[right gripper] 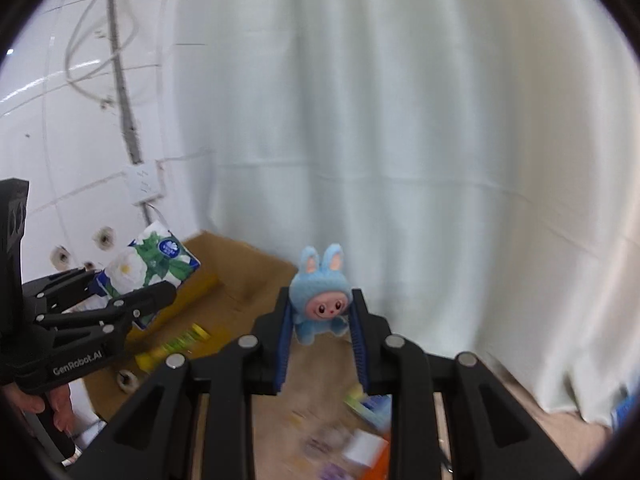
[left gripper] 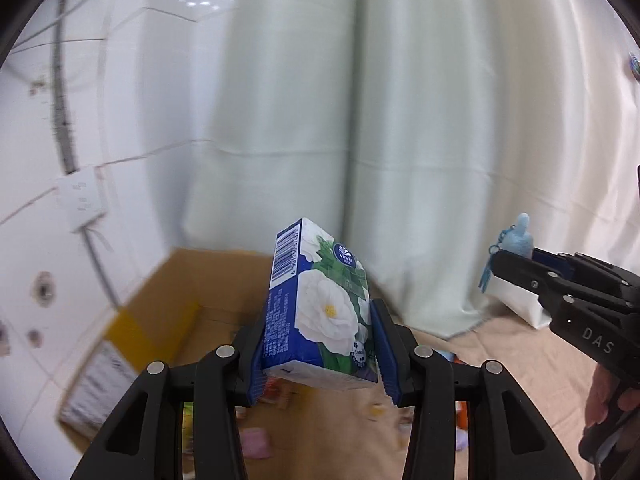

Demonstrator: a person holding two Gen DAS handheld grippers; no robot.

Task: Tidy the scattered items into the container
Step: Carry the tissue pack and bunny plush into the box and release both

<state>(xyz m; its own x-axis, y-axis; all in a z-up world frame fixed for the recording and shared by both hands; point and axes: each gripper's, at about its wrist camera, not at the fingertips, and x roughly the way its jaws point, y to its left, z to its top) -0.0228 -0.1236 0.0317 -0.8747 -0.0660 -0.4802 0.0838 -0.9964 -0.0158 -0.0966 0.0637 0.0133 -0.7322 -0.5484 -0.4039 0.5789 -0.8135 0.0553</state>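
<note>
Aloft, left claw [left gripper: 320,340] gripping tissue pack [left gripper: 320,300], right claw [right gripper: 320,332] gripping plush bunny [right gripper: 320,300]

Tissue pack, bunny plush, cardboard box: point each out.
tissue pack [left gripper: 328,312], left wrist view, flower-printed front face.
bunny plush [right gripper: 322,300], right wrist view, its face.
cardboard box [right gripper: 256,268], right wrist view, inner back wall.

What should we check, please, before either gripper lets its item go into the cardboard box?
1. Left gripper clamps the tissue pack: ok.
2. Right gripper clamps the blue bunny toy: ok.
3. Tissue pack over the open cardboard box: ok, judging from the right wrist view.
4. Bunny toy over the box: cannot tell; it hangs near the box's edge.
5. Room in the box: ok; a yellow-green tube lies there with bare floor around.
6. Grippers apart from each other: ok.
</note>
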